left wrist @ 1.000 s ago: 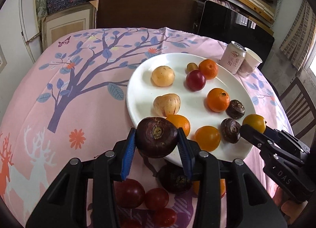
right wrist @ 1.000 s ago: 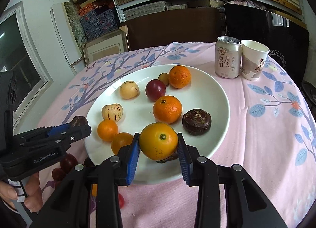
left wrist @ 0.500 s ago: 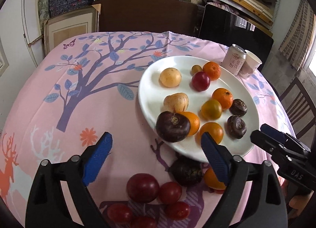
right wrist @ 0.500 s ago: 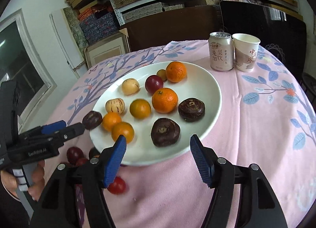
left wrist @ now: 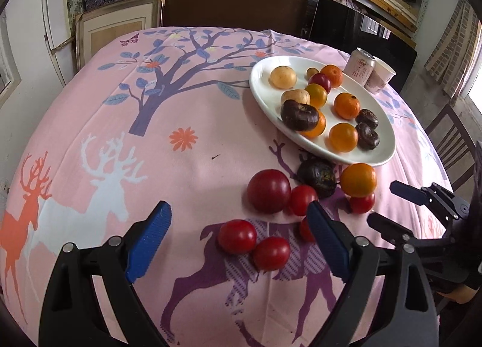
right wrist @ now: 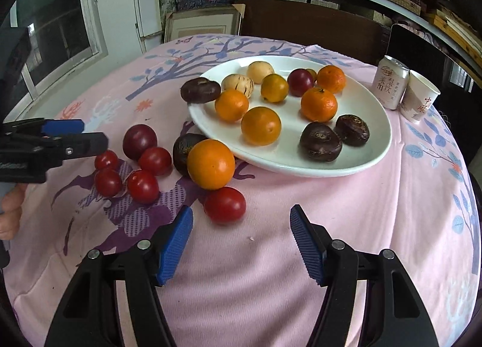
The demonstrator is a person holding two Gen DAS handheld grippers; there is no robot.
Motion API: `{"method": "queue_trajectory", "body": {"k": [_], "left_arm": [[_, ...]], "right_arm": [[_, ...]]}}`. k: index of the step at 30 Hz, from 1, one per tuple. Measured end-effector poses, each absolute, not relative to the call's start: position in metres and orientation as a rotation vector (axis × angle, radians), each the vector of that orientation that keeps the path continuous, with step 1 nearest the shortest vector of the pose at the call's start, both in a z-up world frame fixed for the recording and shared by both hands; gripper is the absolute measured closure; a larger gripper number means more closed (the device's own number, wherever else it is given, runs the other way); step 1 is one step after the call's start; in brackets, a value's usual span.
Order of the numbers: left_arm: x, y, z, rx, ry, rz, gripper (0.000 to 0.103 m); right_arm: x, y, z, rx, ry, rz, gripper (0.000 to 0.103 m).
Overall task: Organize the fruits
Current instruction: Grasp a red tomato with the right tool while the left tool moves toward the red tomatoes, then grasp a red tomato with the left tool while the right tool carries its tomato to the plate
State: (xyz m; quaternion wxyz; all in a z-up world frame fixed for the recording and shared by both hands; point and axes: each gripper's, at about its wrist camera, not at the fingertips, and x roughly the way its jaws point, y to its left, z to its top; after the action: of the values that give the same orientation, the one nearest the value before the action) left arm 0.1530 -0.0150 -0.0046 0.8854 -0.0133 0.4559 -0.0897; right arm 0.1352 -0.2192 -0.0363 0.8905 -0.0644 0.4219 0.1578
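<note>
A white plate (left wrist: 262, 97) (right wrist: 370, 154) holds several oranges, pale melons, a plum and dark water chestnuts; one chestnut (left wrist: 299, 114) (right wrist: 200, 91) rests on its near-left rim. On the cloth in front lie an orange (left wrist: 358, 180) (right wrist: 211, 164), a dark chestnut (left wrist: 317, 174), a plum (left wrist: 269, 191) (right wrist: 139, 141) and several red tomatoes (left wrist: 237, 236) (right wrist: 224, 204). My left gripper (left wrist: 239, 243) is open and empty above the tomatoes. My right gripper (right wrist: 241, 240) is open and empty, just short of the nearest tomato.
A drink can (right wrist: 390, 82) (left wrist: 359, 66) and a paper cup (right wrist: 418, 95) stand behind the plate at the right. The round table has a pink tree-and-deer cloth (left wrist: 120, 124). A chair (left wrist: 452, 145) stands at the right edge; shelves fill the back.
Both grippers let go of their fruit onto the plate, the left a dark chestnut, the right an orange. Both opened and drew back to the loose fruit at the table's front.
</note>
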Motion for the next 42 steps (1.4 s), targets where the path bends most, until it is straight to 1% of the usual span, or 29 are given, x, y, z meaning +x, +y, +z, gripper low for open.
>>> {"method": "queue_trajectory", "body": {"k": [2, 3, 5, 6, 9, 16, 23, 24, 26, 30, 37, 40, 42], "left_arm": [[0.147, -0.01, -0.006, -0.012, 0.946, -0.179, 0.014], [0.143, -0.008, -0.007, -0.004, 0.946, -0.178, 0.014], [0.138, -0.003, -0.009, 0.008, 0.951, -0.18, 0.014], [0.136, -0.001, -0.011, 0.014, 0.954, -0.179, 0.014], [0.131, 0.002, -0.016, 0.031, 0.963, -0.182, 0.014], [0.127, -0.003, -0.03, 0.115, 0.963, -0.213, 0.014], [0.135, -0.007, -0.03, 0.103, 0.943, -0.286, 0.014], [0.136, -0.006, -0.03, 0.098, 0.944, -0.295, 0.015], [0.139, -0.001, -0.028, 0.078, 0.958, -0.314, 0.02], [0.135, 0.01, -0.023, 0.074, 0.942, -0.318, 0.02], [0.13, 0.002, -0.034, 0.208, 0.939, -0.369, 0.022], [0.131, -0.005, -0.032, 0.25, 0.865, -0.401, 0.021], [0.138, -0.006, -0.028, 0.232, 0.853, -0.412, 0.024]], "right_arm": [[0.142, -0.212, -0.044, -0.135, 0.893, 0.328, 0.038], [0.145, -0.208, -0.048, -0.143, 0.907, 0.329, 0.047], [0.148, -0.203, -0.05, -0.154, 0.895, 0.327, 0.061], [0.148, -0.202, -0.049, -0.152, 0.896, 0.333, 0.072], [0.145, -0.202, -0.047, -0.142, 0.909, 0.333, 0.072], [0.109, -0.225, -0.035, -0.116, 0.885, 0.356, 0.072], [0.086, -0.243, -0.029, -0.07, 0.873, 0.36, 0.072], [0.084, -0.244, -0.028, -0.062, 0.87, 0.362, 0.072], [0.081, -0.245, -0.025, -0.05, 0.86, 0.365, 0.072], [0.076, -0.244, -0.022, -0.043, 0.852, 0.379, 0.072], [0.074, -0.237, -0.027, -0.048, 0.87, 0.395, 0.072], [0.073, -0.237, -0.028, -0.043, 0.874, 0.394, 0.072], [0.071, -0.238, -0.028, -0.04, 0.874, 0.393, 0.072]]}}
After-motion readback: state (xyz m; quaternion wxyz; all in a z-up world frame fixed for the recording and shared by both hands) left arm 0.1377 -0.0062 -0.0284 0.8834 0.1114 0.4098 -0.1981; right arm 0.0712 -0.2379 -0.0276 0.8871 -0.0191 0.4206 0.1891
